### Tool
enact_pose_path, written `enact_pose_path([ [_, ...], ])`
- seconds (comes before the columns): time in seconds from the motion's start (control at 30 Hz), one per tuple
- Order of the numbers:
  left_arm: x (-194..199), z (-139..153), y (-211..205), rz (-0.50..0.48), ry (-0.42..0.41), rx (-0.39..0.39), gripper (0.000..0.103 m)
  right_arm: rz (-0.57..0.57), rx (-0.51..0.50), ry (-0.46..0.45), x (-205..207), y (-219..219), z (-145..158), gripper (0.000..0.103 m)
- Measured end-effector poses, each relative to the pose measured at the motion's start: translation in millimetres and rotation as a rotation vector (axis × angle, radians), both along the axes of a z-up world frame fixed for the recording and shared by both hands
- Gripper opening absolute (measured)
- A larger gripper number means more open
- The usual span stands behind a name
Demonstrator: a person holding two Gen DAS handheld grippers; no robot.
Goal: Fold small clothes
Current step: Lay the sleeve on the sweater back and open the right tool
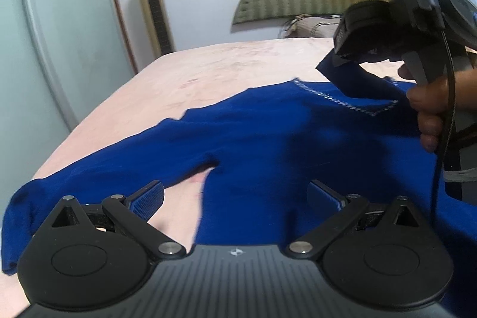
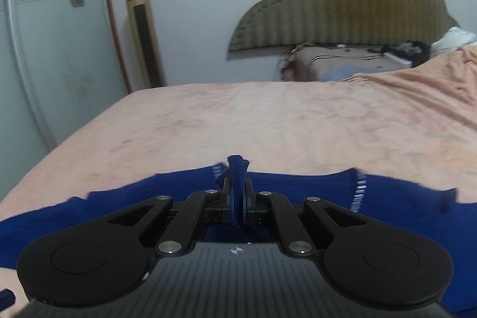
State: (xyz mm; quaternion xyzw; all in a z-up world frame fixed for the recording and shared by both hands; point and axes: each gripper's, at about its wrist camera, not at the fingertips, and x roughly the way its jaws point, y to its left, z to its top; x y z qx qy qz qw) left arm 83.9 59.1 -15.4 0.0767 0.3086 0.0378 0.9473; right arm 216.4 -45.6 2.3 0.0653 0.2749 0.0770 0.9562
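Blue sweater (image 2: 125,210) edge pinched up in right claw (image 2: 237,200).

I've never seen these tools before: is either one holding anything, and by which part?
The right gripper pinches a bunched edge of the blue garment; which edge is unclear. The left gripper is open, holding nothing.

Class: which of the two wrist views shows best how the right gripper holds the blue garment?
The right wrist view: the right gripper has its pads shut on a bunched fold of the blue garment, seen close and centred. The left wrist view shows it from the side, lifting a corner, partly blurred.
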Motion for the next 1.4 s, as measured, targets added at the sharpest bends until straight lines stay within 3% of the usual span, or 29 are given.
enact_pose_path([
  [0.2, 2, -5, 18, 0.046, 0.046, -0.013, 0.103, 0.039, 0.010, 0.039, 11, 29, -12, 0.010],
  [0.37, 1, -5, 22, 0.072, 0.048, 0.007, 0.103, 0.048, 0.078, 0.079, 17, 36, -22, 0.010],
  [0.7, -2, -8, 36, 0.124, 0.067, 0.016, 0.103, 0.132, 0.120, 0.125, 30, 68, -26, 0.010],
  [0.8, -3, -9, 42, 0.140, 0.072, 0.013, 0.103, 0.163, 0.101, 0.191, 36, 77, -38, 0.019],
  [0.83, -4, -8, 44, 0.147, 0.074, 0.012, 0.103, 0.166, 0.114, 0.210, 36, 75, -41, 0.029],
  [0.87, -4, -8, 47, 0.153, 0.072, 0.011, 0.103, 0.173, 0.143, 0.224, 35, 72, -42, 0.032],
  [1.0, -4, -9, 59, 0.191, 0.073, -0.004, 0.103, 0.181, 0.229, 0.187, 18, 52, -25, 0.038],
  [1.07, -2, -10, 66, 0.223, 0.086, -0.027, 0.103, 0.169, 0.216, 0.185, 15, 47, -22, 0.044],
  [1.2, -2, -11, 72, 0.252, 0.110, -0.078, 0.103, 0.214, 0.098, 0.316, 24, 57, -41, 0.049],
  [1.3, -6, -10, 74, 0.252, 0.096, -0.044, 0.103, 0.200, 0.065, 0.260, 9, 60, -33, 0.051],
  [1.4, -10, -10, 86, 0.275, 0.085, -0.020, 0.103, 0.273, 0.038, 0.170, -16, 66, -13, 0.057],
])
